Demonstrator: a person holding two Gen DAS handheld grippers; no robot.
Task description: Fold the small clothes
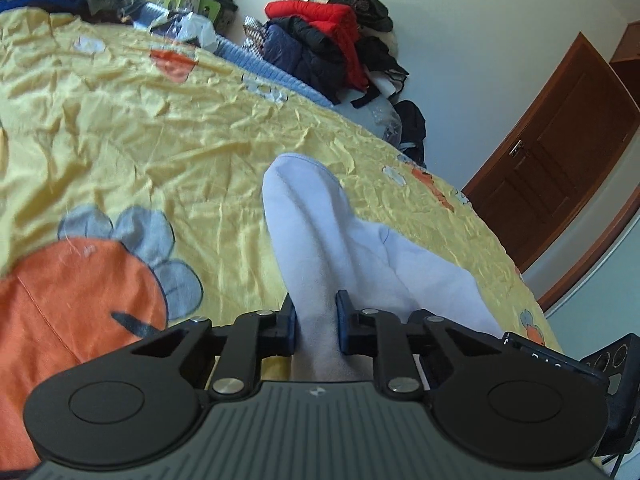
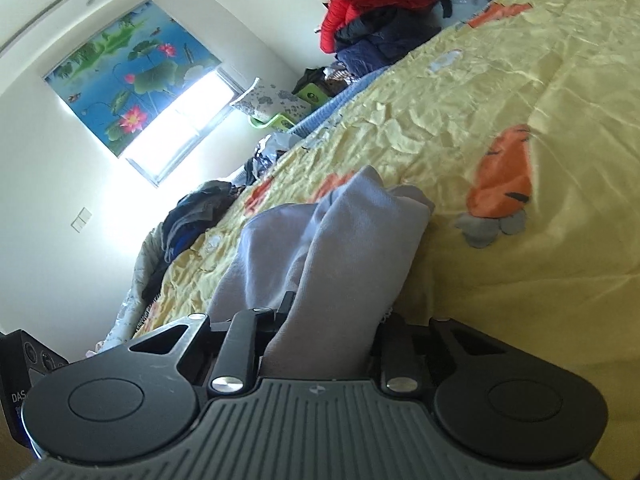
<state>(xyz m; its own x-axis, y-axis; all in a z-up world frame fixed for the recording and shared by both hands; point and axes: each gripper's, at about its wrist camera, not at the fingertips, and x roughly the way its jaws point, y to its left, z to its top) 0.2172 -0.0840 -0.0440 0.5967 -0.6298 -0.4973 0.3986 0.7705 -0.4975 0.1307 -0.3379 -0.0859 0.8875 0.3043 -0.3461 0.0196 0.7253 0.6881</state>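
A small white garment [image 1: 320, 240], like a sock or pair of socks, lies over a yellow bedspread [image 1: 160, 128]. My left gripper [image 1: 316, 320] is shut on one end of it, the cloth pinched between the blue pads. In the right wrist view the same white garment [image 2: 344, 240] is bunched and lifted. My right gripper [image 2: 332, 320] is shut on it, and the cloth hides most of the fingers.
The bedspread has orange carrot prints [image 1: 72, 300]. Piles of clothes sit at the far bed edge, with a red jacket [image 1: 320, 16] and dark items [image 2: 192, 216]. A brown door [image 1: 552, 168] stands to the right. A bright window [image 2: 180, 128] is on the wall.
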